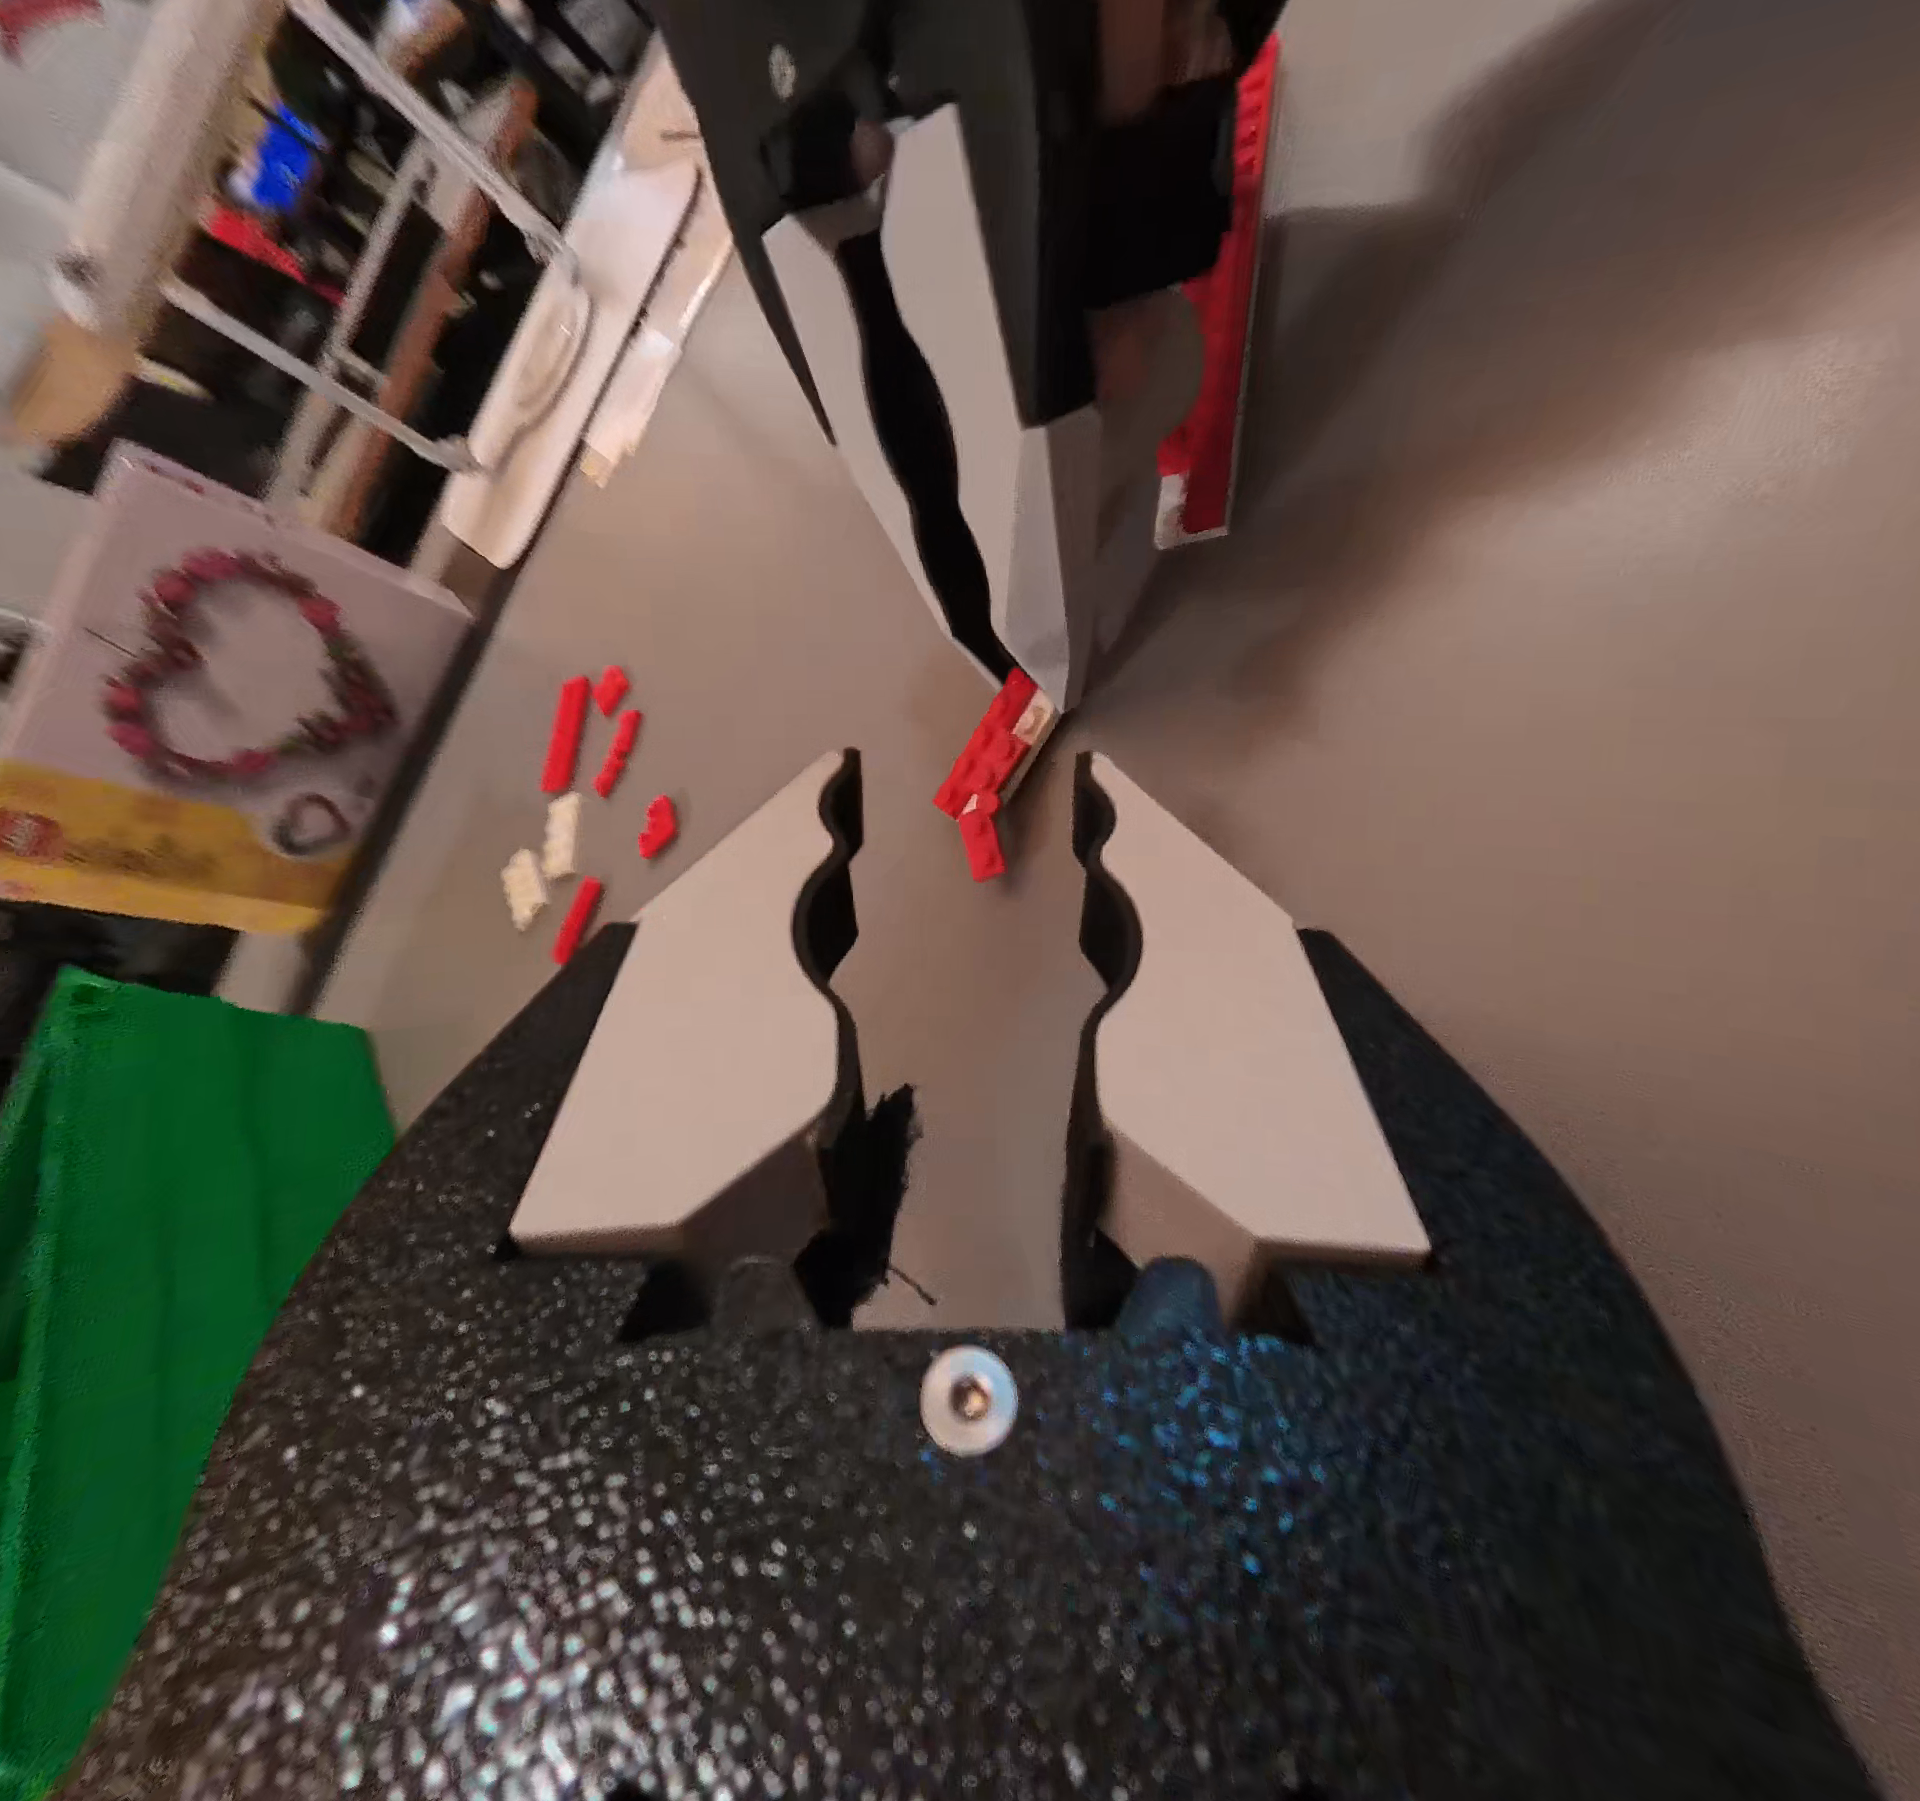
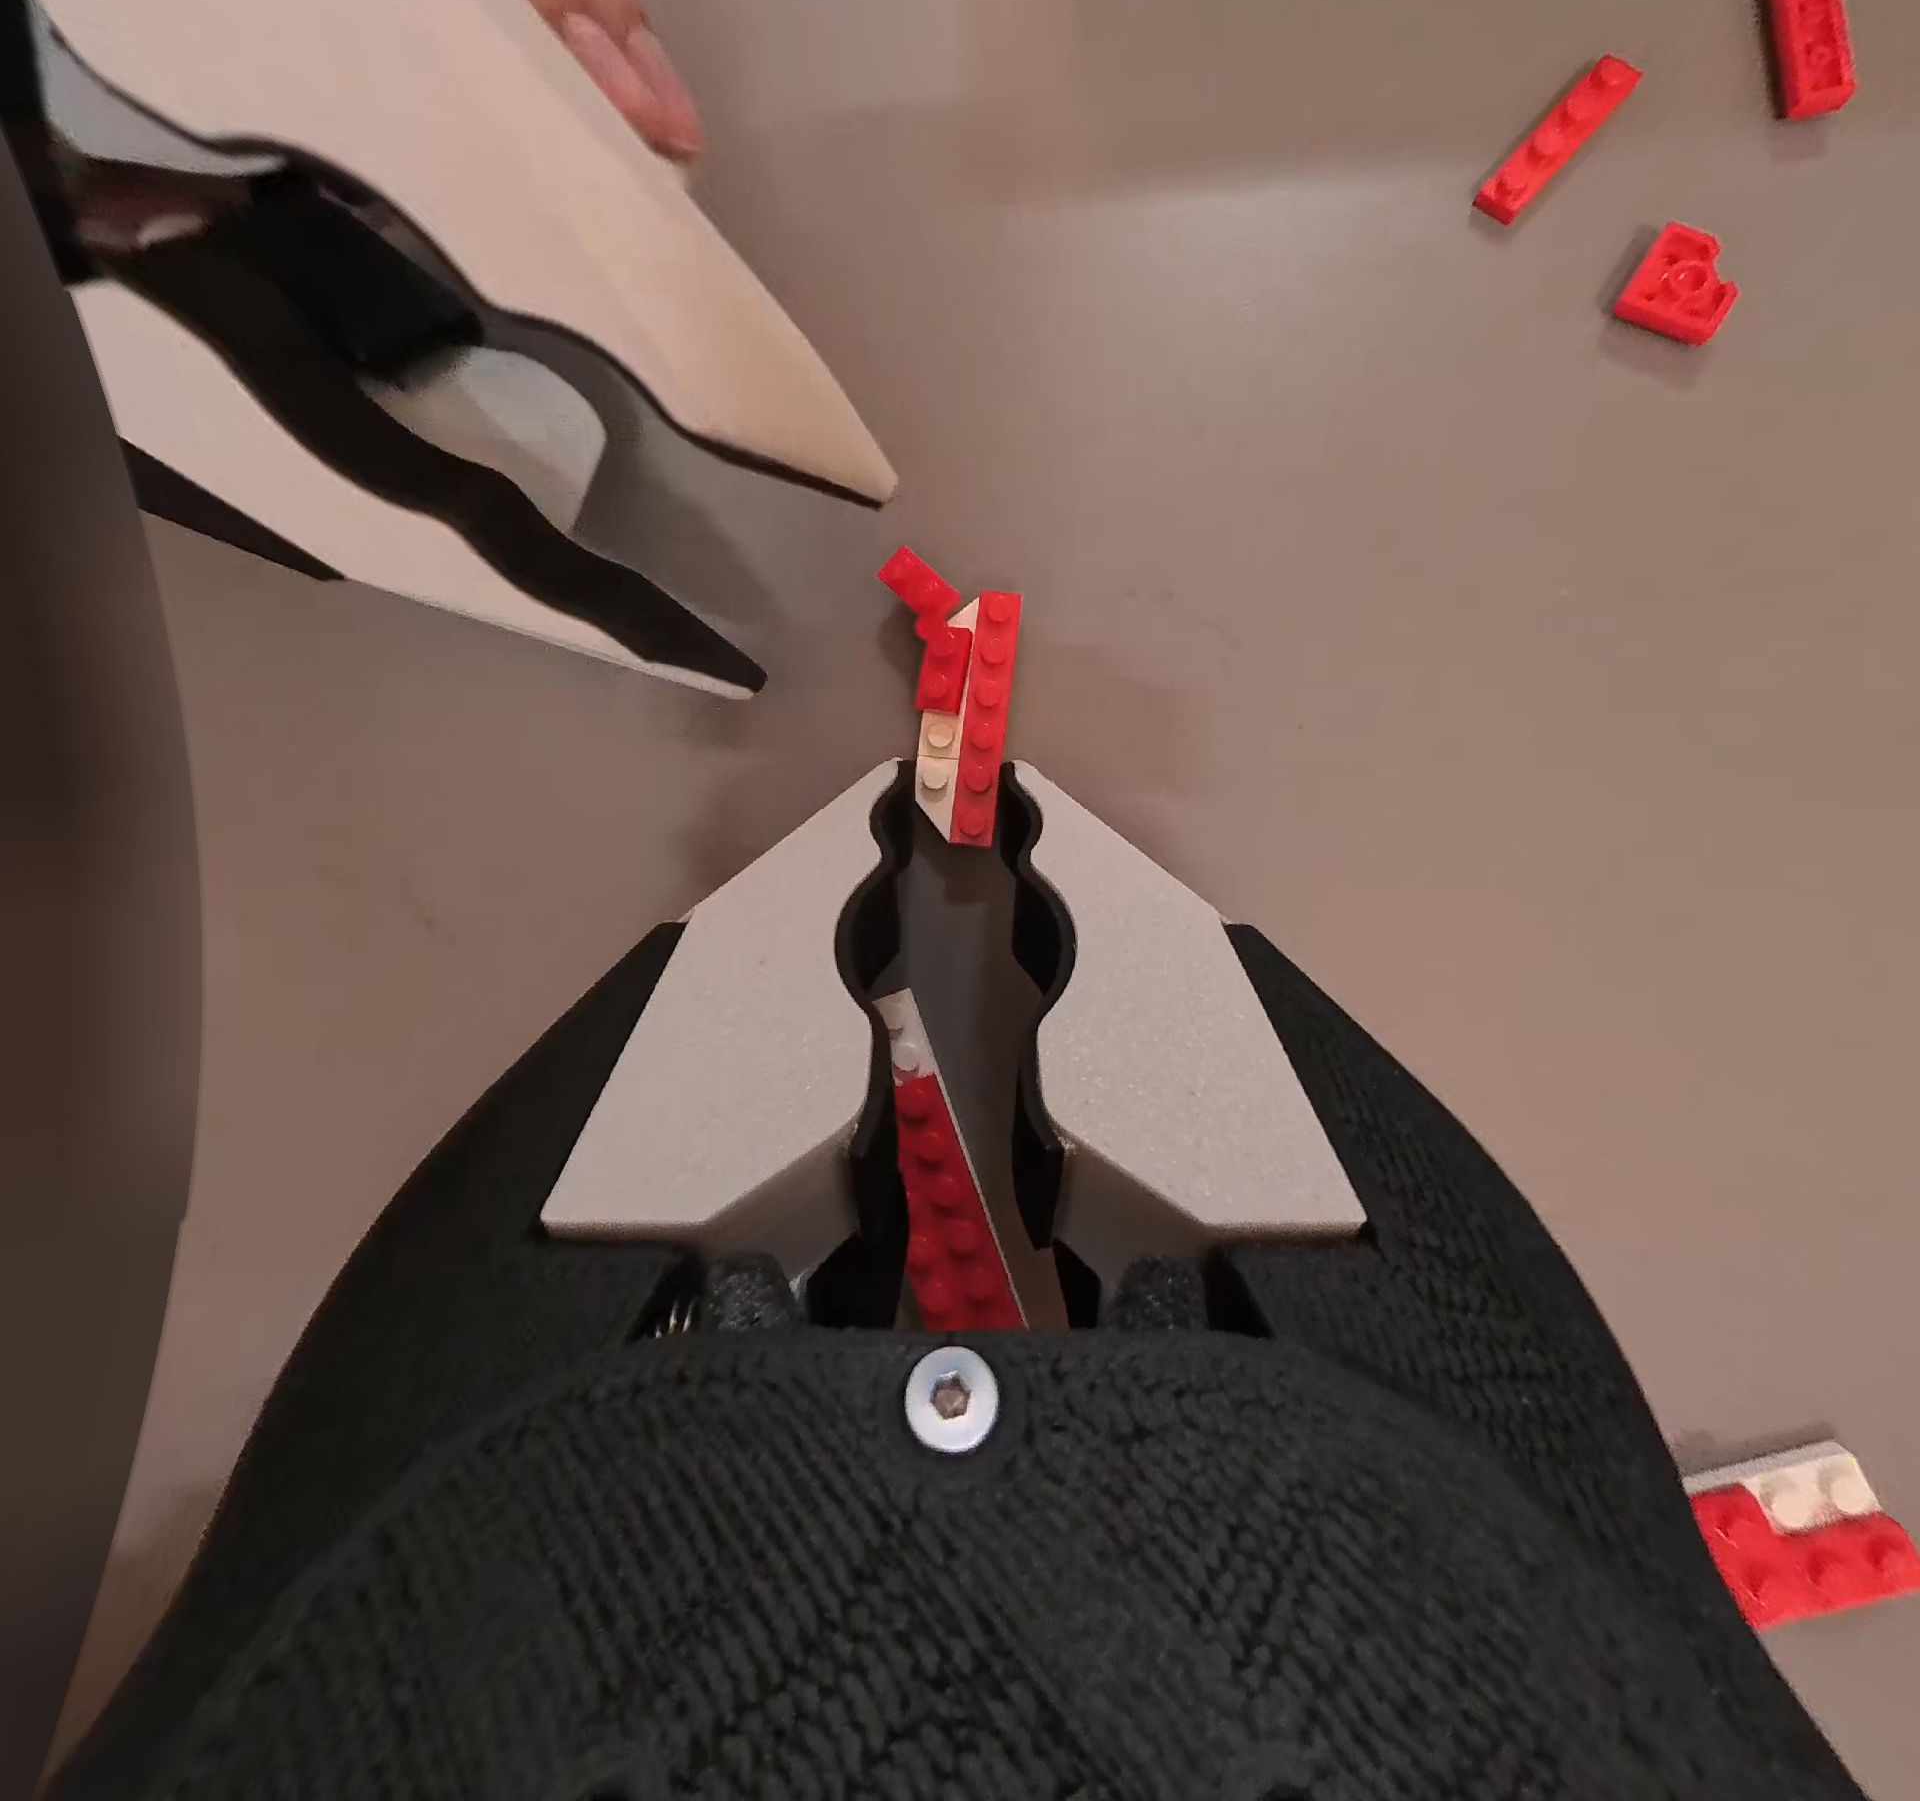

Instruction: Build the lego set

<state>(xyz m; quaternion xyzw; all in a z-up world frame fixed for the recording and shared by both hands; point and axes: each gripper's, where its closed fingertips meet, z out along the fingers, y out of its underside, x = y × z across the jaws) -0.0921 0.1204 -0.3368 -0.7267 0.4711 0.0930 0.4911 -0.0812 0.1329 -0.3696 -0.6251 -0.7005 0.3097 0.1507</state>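
Note:
My right gripper point(image 2: 958, 775) is shut on a small red-and-tan brick assembly point(image 2: 977, 712), which sticks out past its fingertips just above the grey table. In the left wrist view the right gripper point(image 1: 1039, 676) comes down from the top with that assembly point(image 1: 992, 764) at its tips. My left gripper point(image 1: 966, 775) is open and empty, with its tips just short of the assembly. In the right wrist view the left gripper point(image 2: 821, 588) sits to the upper left of the assembly and does not touch it.
Loose red and white plates point(image 1: 592, 795) lie on the table at the left. Three red pieces point(image 2: 1555, 141) lie at the far right. A long red strip point(image 1: 1226, 349) and a red-and-white build point(image 2: 1787, 1543) lie under my right gripper. The set box point(image 1: 208, 712) and a green bag point(image 1: 156, 1232) stand at the left edge.

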